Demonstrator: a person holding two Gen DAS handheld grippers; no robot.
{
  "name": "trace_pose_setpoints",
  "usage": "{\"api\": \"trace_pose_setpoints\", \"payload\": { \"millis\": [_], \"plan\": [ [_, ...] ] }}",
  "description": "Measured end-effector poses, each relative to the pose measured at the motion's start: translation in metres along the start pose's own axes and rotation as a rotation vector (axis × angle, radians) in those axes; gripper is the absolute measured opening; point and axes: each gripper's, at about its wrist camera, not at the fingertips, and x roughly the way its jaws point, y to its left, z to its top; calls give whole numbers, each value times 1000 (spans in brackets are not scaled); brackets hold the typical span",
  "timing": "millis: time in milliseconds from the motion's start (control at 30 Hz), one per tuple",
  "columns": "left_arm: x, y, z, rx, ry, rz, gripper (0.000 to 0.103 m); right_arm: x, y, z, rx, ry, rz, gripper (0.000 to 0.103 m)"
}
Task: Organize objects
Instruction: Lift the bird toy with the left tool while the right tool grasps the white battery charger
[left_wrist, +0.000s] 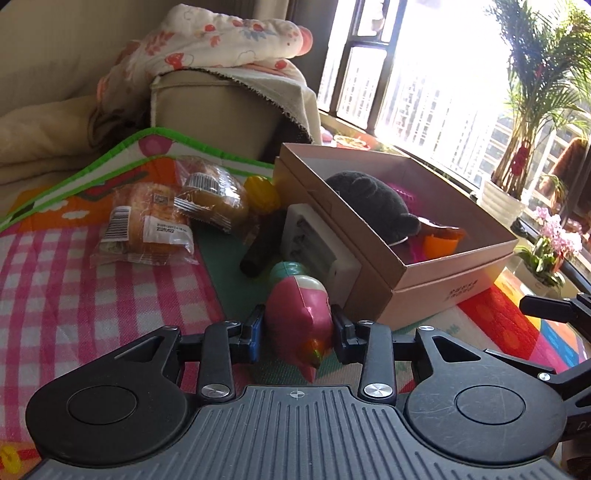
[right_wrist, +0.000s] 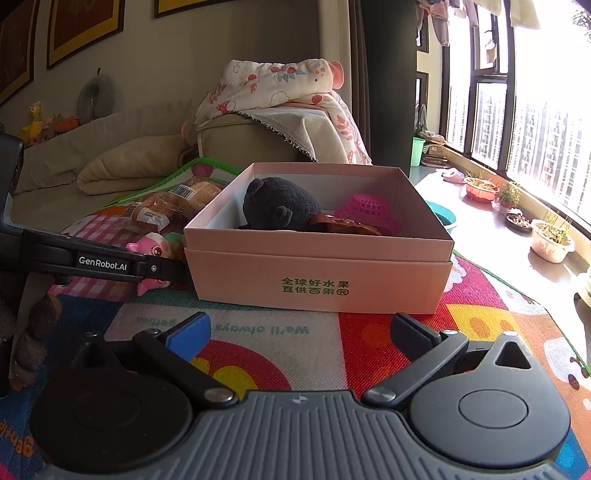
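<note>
Pink and glossy, the toy pig (left_wrist: 299, 325) sits right between the pads of the left claw (left_wrist: 297, 332), nose toward the camera — the jaws are narrowed around it and both pads look to be touching its flanks, though whether the grip is firm I cannot tell. It lies on the play mat (left_wrist: 74, 280), just left of the pink cardboard box (left_wrist: 424, 291), with a white timer-like block (left_wrist: 321, 251) and a teal toy (left_wrist: 288, 269) crowded just beyond it.

The box, already holding a dark plush toy (right_wrist: 284, 206) and a pink basket (right_wrist: 365, 210), seems the likely place for it. To do this well, the pads should settle on the widest part of the rounded body before any lift — a slick, tapering shell could squirt forward. Rising straight up should clear the box's near wall and avoid nudging the neighbours.

On the right, the right claw (right_wrist: 299, 336) hovers wide open over the mat, empty, facing the box front.
</note>
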Motion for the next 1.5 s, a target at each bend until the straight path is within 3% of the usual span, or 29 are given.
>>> {"api": "trace_pose_setpoints", "payload": {
  "millis": [133,267,367,433,467,533,633,733,833,933,1067,1133,1233,1367,1500],
  "plan": [
    [-36,26,-15,-69,-86,30,39,6,13,4,-75,24,-20,103],
    [-64,60,-31,-151,-167,113,39,1,50,24,-253,-56,-26,103],
    [-72,84,-39,-274,-193,99,39,4,82,53,-314,-92,16,103],
    [-78,94,-41,-328,-234,83,39,17,99,71,-299,-63,55,100],
    [-81,96,-42,-340,-251,86,39,26,108,77,-298,-42,63,94],
    [-86,98,-46,-363,-276,89,39,51,129,81,-323,19,53,65],
    [-94,101,-48,-383,-323,109,39,91,151,76,-308,111,-1,42],
    [-100,106,-50,-413,-360,135,39,116,166,67,-299,91,-143,43],
    [-101,114,-52,-458,-364,139,39,127,172,72,-247,83,-218,43],
    [-103,120,-53,-490,-368,150,39,115,181,75,-208,77,-165,42],
    [-103,123,-54,-509,-357,147,39,94,198,58,-306,37,-59,42],
    [-104,122,-56,-504,-359,141,39,77,200,46,-382,-40,-45,42],
    [-103,120,-55,-495,-355,123,39,64,196,39,-472,-103,-110,42],
    [-102,116,-55,-473,-348,108,39,85,181,54,-460,-73,-222,43],
    [-99,115,-55,-468,-341,102,39,123,176,76,-499,-5,-261,43]
  ]
}}
